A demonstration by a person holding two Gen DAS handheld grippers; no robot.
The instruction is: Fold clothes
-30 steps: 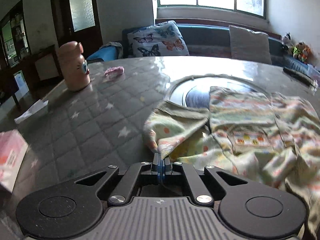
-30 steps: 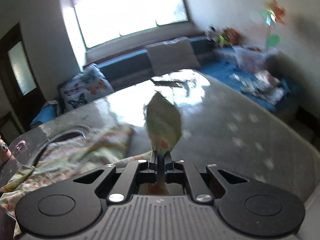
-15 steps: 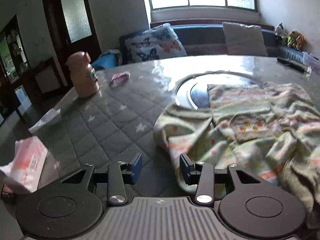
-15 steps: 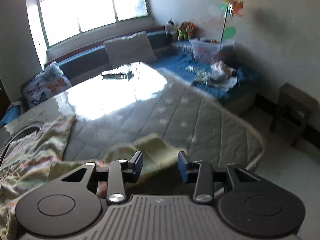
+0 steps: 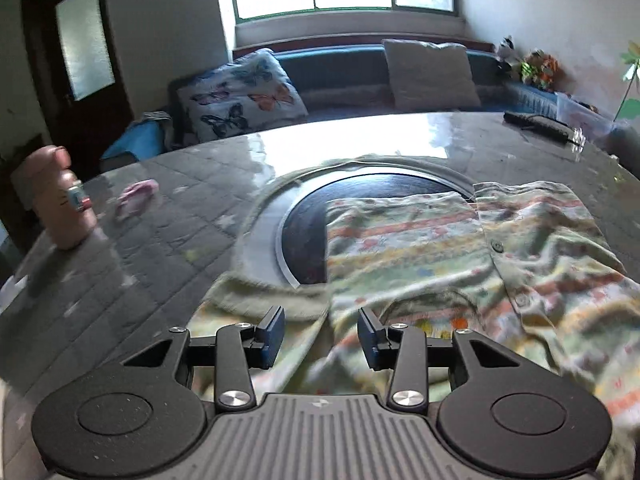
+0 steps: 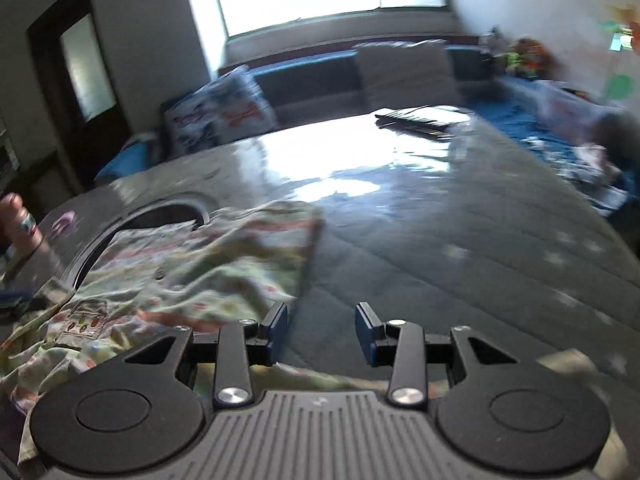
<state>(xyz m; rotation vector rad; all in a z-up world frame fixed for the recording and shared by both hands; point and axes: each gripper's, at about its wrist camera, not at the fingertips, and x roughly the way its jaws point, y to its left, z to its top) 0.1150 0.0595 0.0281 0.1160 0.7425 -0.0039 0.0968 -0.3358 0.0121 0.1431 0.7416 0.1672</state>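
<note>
Resetting between folds, I hold both tongs released: the left tongs [image 5: 320,336] hang over the shirt's [image 5: 420,248] near edge, the right tongs [image 6: 322,334] just beside its hem. The shirt lies rumpled mid-table [image 6: 460,240]. Next I need fresh grips on two corners.

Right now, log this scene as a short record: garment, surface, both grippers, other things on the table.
garment: patterned shirt, spread crumpled, partly over the round inset
surface: quilted star table cover
left gripper: open, just opened, fingers over the shirt, not gripping it
right gripper: open, just opened, nothing between fingers
other things: pink bottle, small pink item, dark remote
</note>
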